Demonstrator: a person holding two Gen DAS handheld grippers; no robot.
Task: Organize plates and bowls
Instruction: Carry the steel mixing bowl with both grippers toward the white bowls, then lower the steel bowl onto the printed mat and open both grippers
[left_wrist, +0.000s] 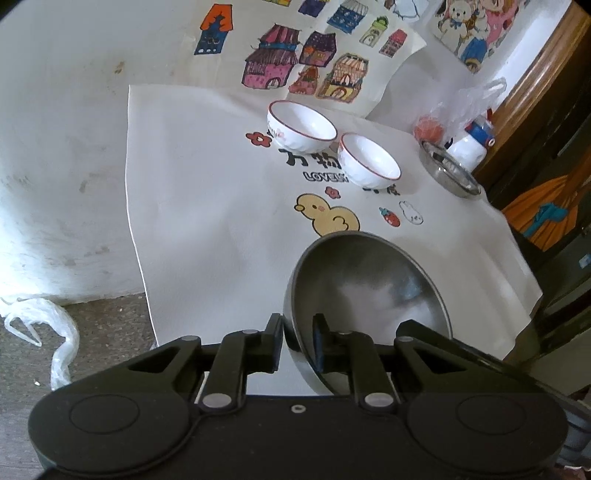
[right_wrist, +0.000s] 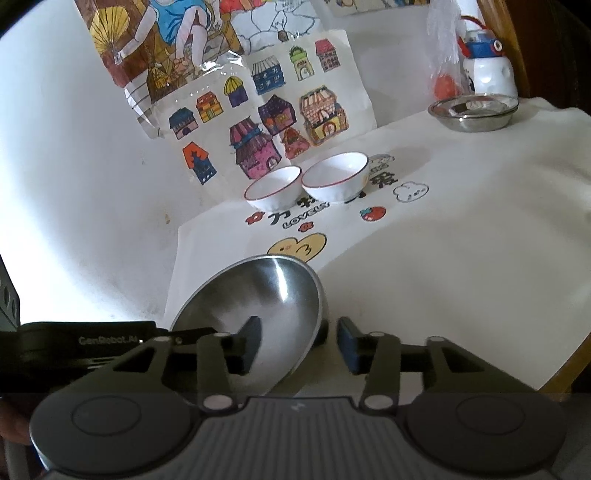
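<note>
The big steel bowl sat at the near edge of the worktop, on its white picture cloth, tipped up on one side. The left gripper had its jaws close together around the bowl's rim, one inside and one outside — but a thin gap showed, so they were not squeezing it. The right gripper had its jaws wide apart around the other side of the rim, touching nothing.

It looked like the bowl was being let go. To do this well, both grippers should pull straight back off the rim, slowly, so the tipped bowl settles flat and does not spin or slide off the edge.

The steel bowl was shiny and grey, smooth inside, with a thin rolled rim. It would likely be slippery. Farther back stood two small white bowls with red rims, side by side and almost touching. A flat steel dish sat well apart near the far corner — probably all still waiting to be stacked.
</note>
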